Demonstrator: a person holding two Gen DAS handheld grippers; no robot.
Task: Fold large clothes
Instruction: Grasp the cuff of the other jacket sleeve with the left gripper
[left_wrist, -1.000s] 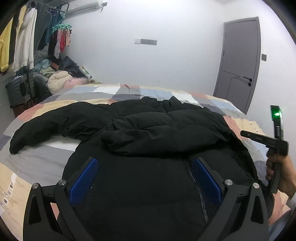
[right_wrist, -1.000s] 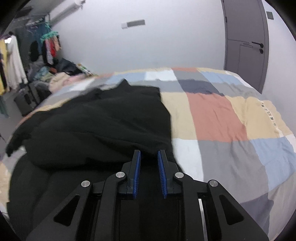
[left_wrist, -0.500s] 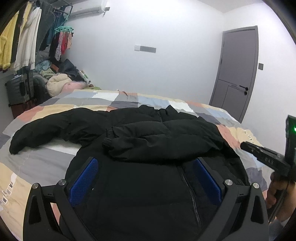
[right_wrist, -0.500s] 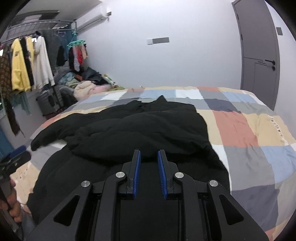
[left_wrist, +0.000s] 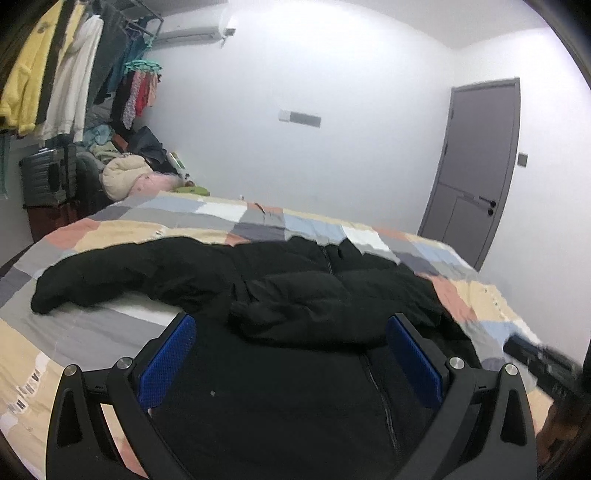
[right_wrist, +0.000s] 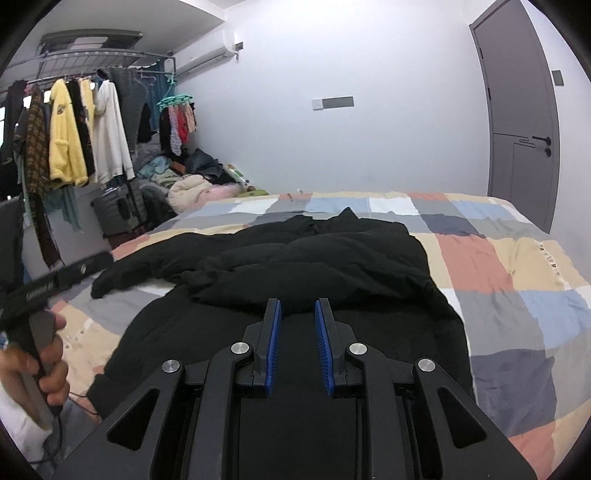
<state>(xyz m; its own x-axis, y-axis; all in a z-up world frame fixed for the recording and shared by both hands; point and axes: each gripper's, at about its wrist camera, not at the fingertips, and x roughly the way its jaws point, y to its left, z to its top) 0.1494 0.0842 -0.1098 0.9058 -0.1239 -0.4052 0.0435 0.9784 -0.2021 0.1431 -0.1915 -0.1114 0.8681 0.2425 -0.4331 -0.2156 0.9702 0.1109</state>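
free: bedspread (right_wrist: 509, 295) right of jacket (right_wrist: 295, 266) | blocked: clothes rack (right_wrist: 74, 140) far left

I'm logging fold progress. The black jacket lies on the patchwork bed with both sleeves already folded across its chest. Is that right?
Not quite. On the black jacket, lying on the patchwork bed, only one sleeve is folded across the chest. The other sleeve stretches out sideways onto the bedspread, as the left wrist view shows clearly.

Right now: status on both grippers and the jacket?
Left gripper jaws wide open, empty. Right gripper jaws narrowly apart, empty. Black jacket flat on bed, one sleeve folded across, other sleeve still out. Nothing in the way.
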